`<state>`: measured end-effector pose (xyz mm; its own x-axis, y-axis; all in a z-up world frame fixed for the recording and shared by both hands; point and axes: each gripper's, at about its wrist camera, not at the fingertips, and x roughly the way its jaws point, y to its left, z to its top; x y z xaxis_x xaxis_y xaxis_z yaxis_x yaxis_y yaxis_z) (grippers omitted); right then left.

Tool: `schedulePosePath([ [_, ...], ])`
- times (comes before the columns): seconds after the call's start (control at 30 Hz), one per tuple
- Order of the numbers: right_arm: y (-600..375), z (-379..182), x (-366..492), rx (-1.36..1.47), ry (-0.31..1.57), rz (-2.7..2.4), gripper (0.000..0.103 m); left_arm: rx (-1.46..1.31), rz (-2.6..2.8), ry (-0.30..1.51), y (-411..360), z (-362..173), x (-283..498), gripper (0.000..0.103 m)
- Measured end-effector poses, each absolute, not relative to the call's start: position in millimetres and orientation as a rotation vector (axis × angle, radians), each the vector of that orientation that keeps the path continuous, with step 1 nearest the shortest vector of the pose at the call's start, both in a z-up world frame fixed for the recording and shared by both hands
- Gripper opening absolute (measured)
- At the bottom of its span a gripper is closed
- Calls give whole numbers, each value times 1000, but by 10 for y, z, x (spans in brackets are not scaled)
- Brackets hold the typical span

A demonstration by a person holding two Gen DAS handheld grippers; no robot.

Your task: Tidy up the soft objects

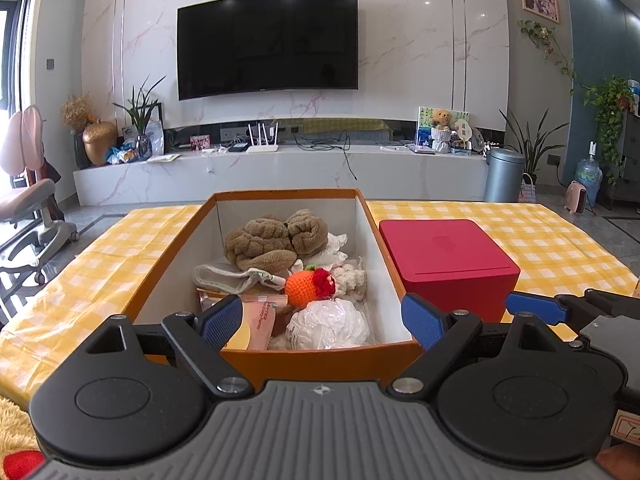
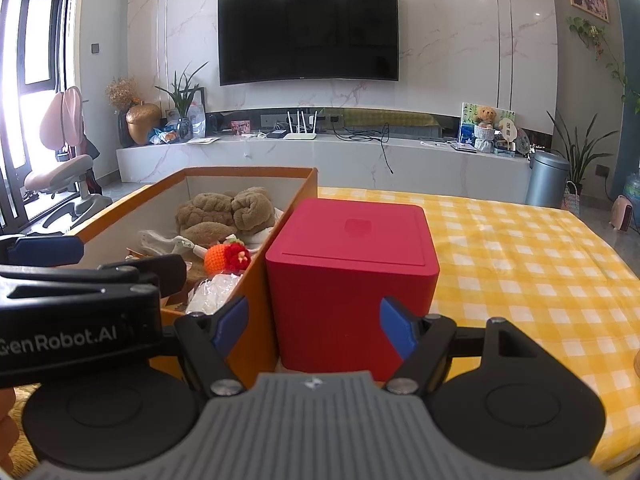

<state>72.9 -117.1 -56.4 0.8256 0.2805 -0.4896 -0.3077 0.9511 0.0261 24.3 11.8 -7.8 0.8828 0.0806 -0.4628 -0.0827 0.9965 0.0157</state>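
Observation:
An open orange box stands on the yellow checked table and holds soft things: a brown plush toy, an orange crocheted fruit, a white bagged bundle, white cloths and pink packets. My left gripper is open and empty at the box's near wall. My right gripper is open and empty, its fingers either side of a closed red box just right of the orange box. The plush and the fruit show in the right wrist view too.
The yellow checked cloth covers the table out to the right. A yellow fluffy thing lies at the near left edge. Behind the table are a TV wall, a low marble shelf, a grey bin and a pink chair.

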Motion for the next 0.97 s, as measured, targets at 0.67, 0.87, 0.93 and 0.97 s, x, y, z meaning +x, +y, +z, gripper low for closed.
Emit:
schedulePosePath([
  [0.67,-1141,-571,728,-59,518,305,72,-34,81,513,151,-96,254,103],
  [0.87,-1149,-574,736,-58,520,305,72,-35,83,516,154,-100,257,103],
  [0.93,-1148,-579,737,-59,521,305,72,-35,84,518,155,-105,257,103],
  [0.97,-1147,-580,735,-59,522,304,72,-35,84,518,155,-105,257,103],
])
